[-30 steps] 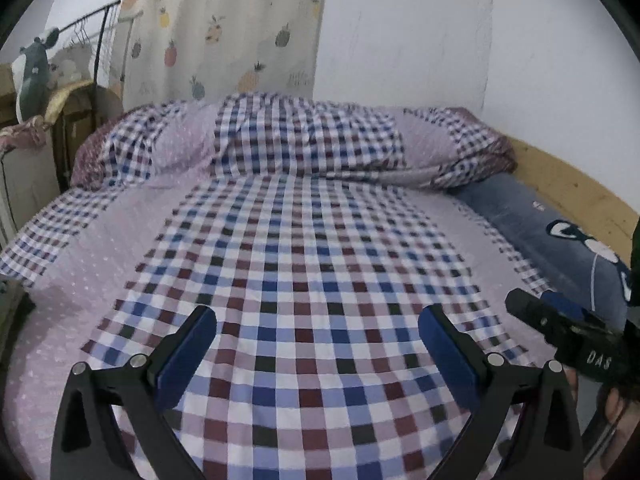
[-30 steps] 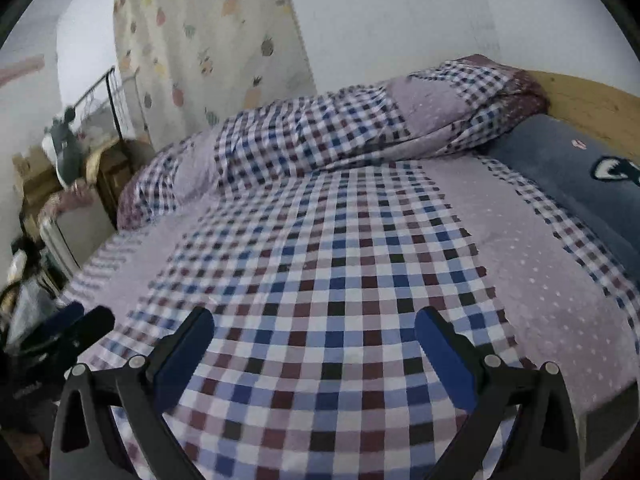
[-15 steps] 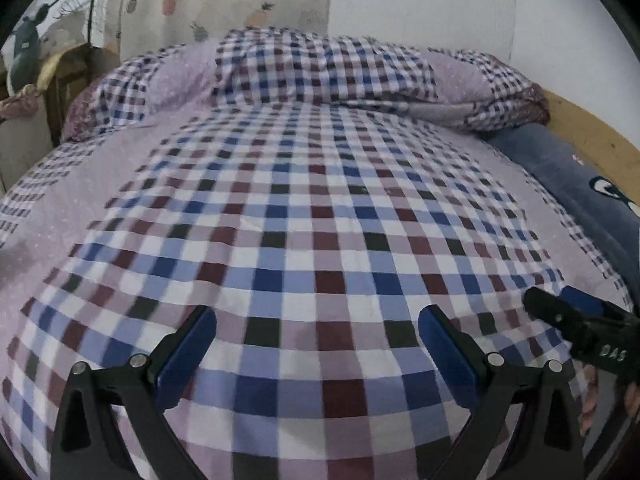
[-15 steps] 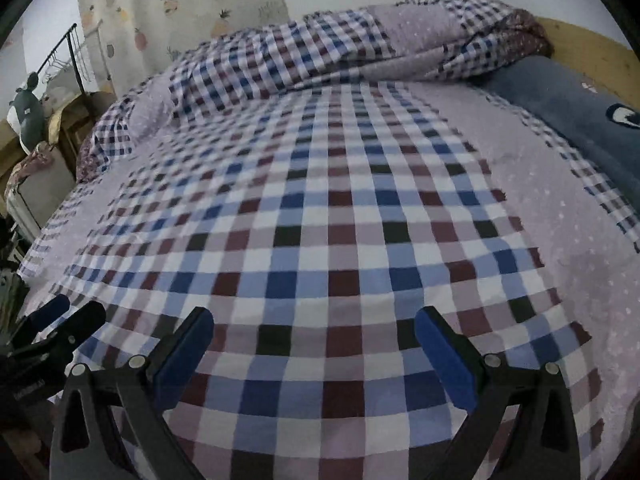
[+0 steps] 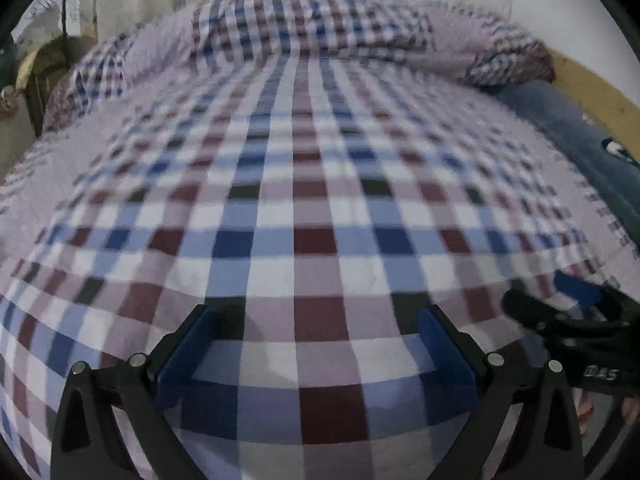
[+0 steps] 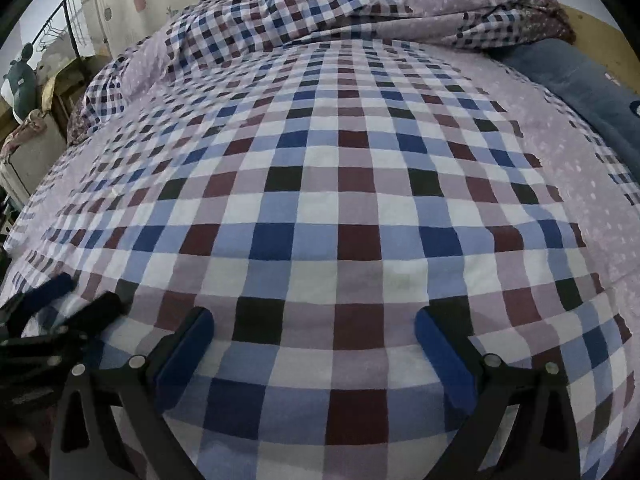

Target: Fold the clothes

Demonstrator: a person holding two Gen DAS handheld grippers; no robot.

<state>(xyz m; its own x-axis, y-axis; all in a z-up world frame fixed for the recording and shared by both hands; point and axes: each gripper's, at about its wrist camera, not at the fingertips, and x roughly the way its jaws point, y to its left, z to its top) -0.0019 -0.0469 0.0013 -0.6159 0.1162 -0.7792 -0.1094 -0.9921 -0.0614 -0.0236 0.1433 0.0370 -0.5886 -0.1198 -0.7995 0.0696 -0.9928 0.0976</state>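
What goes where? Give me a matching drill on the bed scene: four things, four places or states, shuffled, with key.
Things:
1. left claw
2. checked bedsheet
3. rolled checked quilt
4. dark blue pillow

Places/states:
A. bunched along the far end of the bed
B. against the wooden bed frame, right side
C. open, low over the near edge, holding nothing
D. spread flat across the mattress

Pairs: 1-C, 2-D, 3-A, 4-B
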